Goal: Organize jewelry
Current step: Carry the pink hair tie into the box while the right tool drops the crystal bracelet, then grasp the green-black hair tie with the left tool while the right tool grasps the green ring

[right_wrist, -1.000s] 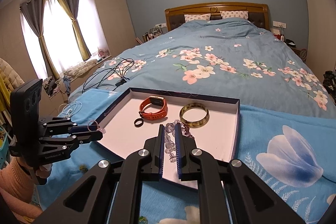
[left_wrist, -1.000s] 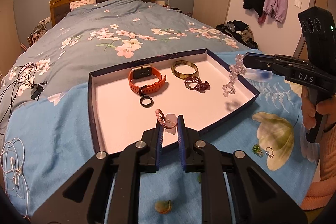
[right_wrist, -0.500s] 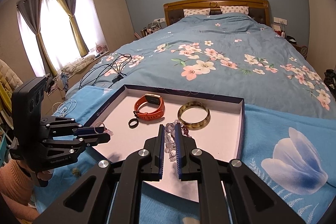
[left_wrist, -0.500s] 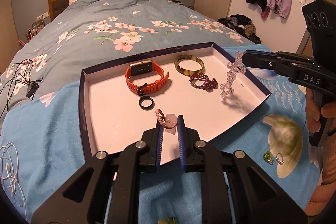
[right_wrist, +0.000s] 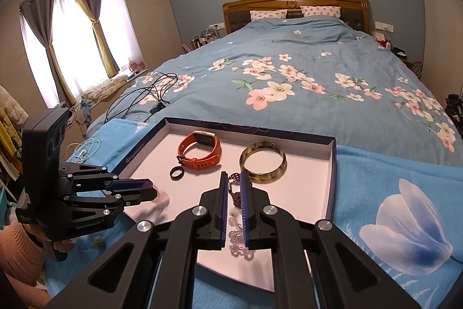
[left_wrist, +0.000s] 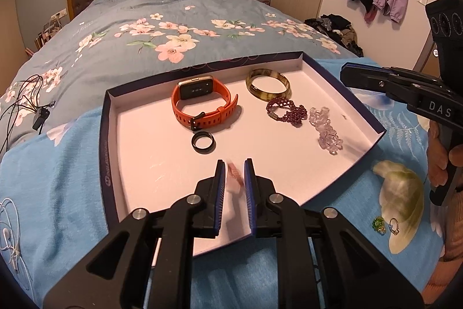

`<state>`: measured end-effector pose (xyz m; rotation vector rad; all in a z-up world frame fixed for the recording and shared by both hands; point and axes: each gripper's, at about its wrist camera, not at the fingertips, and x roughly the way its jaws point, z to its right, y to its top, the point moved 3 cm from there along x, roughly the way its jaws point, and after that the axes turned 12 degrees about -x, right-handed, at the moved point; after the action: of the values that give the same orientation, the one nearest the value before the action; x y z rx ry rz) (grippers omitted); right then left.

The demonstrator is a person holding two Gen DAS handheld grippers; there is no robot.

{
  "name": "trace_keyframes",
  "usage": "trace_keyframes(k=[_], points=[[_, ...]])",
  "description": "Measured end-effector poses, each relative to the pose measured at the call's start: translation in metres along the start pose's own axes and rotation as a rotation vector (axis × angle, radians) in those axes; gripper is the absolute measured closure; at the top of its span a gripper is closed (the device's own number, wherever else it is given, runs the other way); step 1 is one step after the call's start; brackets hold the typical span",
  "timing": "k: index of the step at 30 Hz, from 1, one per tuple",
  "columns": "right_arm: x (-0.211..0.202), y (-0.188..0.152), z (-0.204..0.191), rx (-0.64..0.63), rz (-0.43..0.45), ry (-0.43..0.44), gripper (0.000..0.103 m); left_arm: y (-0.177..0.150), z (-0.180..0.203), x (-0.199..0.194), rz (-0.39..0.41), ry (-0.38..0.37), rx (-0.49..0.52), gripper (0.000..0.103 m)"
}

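My left gripper hangs over the near part of the tray, fingers slightly parted. A blurred pink item sits in the gap; whether the pads touch it, I cannot tell. My right gripper hangs over the tray's right side, fingers parted and gripping nothing. The clear crystal bracelet lies on the tray floor below it, just beside the dark purple bead bracelet.

Also in the tray: orange smartwatch toward the far side, amber bangle to its right, black ring just in front of the watch.

The tray rests on a blue blanket at the foot of the bed. A green gem piece and a small ring lie on the blanket right of the tray. White earphones lie at the far left, black cables farther up.
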<state>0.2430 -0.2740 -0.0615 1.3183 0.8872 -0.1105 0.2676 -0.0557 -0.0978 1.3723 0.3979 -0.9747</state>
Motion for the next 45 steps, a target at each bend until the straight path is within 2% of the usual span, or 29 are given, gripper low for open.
trace_keyframes(k=[5,9,18,21,24,31,35,39,45], points=[[0.007,-0.01,0.002,-0.006,-0.067,0.005,0.093,0.001,0.0,0.005,-0.008,0.0,-0.006,0.089],[0.017,-0.026,0.005,0.004,-0.151,0.017,0.083,0.001,-0.001,0.008,-0.016,0.007,-0.012,0.089],[0.039,-0.039,-0.002,-0.007,-0.22,0.038,0.083,0.001,-0.004,0.011,-0.018,0.017,-0.024,0.089],[0.047,-0.035,-0.004,-0.009,-0.211,0.044,0.086,0.003,-0.004,0.008,-0.002,0.016,-0.028,0.08],[0.053,-0.028,-0.005,-0.015,-0.189,0.034,0.091,0.005,-0.005,0.0,0.026,0.025,-0.027,0.077],[0.057,-0.02,0.002,0.008,-0.166,0.012,0.091,0.003,-0.006,-0.027,0.088,0.032,-0.015,0.071],[0.039,-0.015,0.004,0.029,-0.117,0.013,0.09,-0.005,-0.005,-0.046,0.107,0.006,0.003,0.07],[0.01,-0.015,-0.003,0.015,-0.074,0.034,0.083,-0.018,-0.002,-0.063,0.123,-0.006,0.04,0.066],[-0.025,-0.036,-0.025,-0.043,-0.072,0.076,0.079,-0.048,0.013,-0.077,0.11,-0.034,0.099,0.063]])
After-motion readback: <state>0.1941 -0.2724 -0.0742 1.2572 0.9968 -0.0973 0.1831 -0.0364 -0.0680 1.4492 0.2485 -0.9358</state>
